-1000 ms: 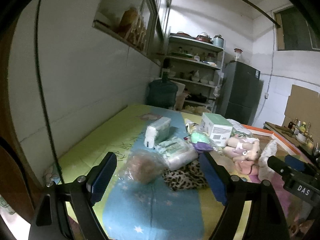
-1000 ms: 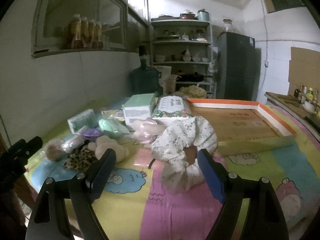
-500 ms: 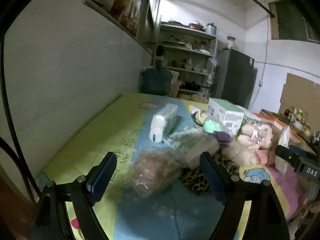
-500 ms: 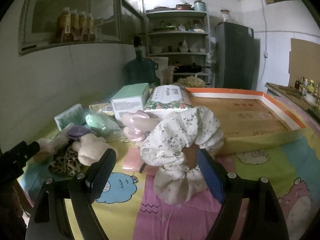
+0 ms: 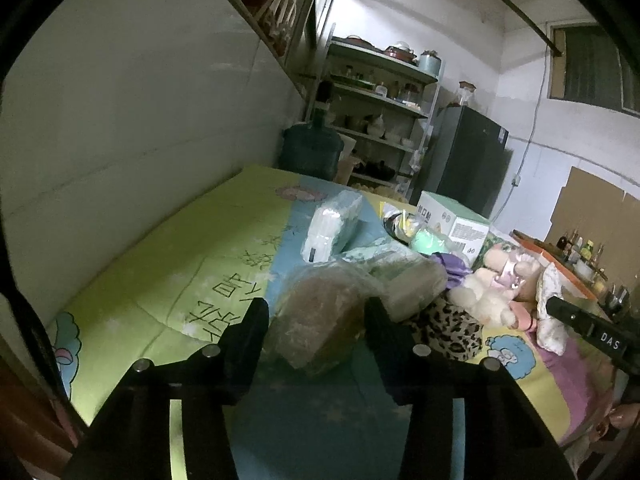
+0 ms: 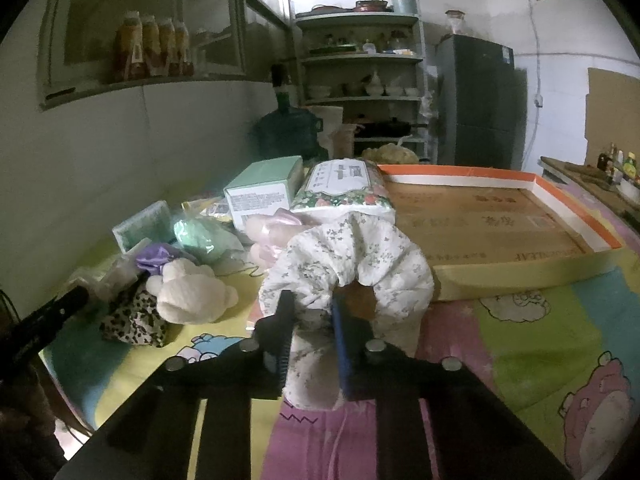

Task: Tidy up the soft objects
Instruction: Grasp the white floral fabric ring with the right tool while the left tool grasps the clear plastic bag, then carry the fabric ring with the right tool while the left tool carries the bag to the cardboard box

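White letters "DAS" stood on the black body of the right gripper where it showed at the right edge of the left wrist view. Chinese characters were printed on the quilt, the mint box and the cardboard tray, none clear enough to read.

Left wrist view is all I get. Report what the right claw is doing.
Observer: The right claw has just been closing and is now shut on the floral scrunchie.
Operator: Say what lies behind it.
Observer: A cardboard tray with an orange rim, just behind the scrunchie.
Operator: Name what sits at the tray's left end.
Observer: A floral-printed tissue pack, beside that end.
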The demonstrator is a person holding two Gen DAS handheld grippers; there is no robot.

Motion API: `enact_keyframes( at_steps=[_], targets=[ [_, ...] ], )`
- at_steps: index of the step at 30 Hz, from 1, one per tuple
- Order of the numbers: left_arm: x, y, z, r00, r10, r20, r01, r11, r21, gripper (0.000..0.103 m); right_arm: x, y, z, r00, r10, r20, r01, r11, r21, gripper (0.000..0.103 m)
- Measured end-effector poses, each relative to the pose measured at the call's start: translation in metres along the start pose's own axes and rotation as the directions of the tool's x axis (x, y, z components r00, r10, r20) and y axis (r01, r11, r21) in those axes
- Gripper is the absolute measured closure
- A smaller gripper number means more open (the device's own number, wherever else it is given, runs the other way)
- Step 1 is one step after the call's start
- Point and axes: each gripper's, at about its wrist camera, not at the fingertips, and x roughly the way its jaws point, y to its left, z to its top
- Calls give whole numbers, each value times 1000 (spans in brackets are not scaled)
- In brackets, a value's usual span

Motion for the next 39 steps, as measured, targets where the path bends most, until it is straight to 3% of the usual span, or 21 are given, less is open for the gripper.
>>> enact_keyframes(
  at_steps=[11,21,32,39],
  targets=[
    [-19,-15,11,997,4,75,-5,1000,18,55,-25,-1,10,997,25,75,-25,1000,-1,93],
    [-35,-46,31,991,-52,122,43,996,76,55,-59,-9,32,983,40,179,-34,999,-35,93],
    [-31,-127,55,971,-197,137,174,971,162,56,-89,-42,56,965,-11,263,29,997,-65,93],
    [-18,-193,63,942,-318,106,292,933,209,56,-101,-72,69,952,-67,298,94,992,-78,94]
  ],
)
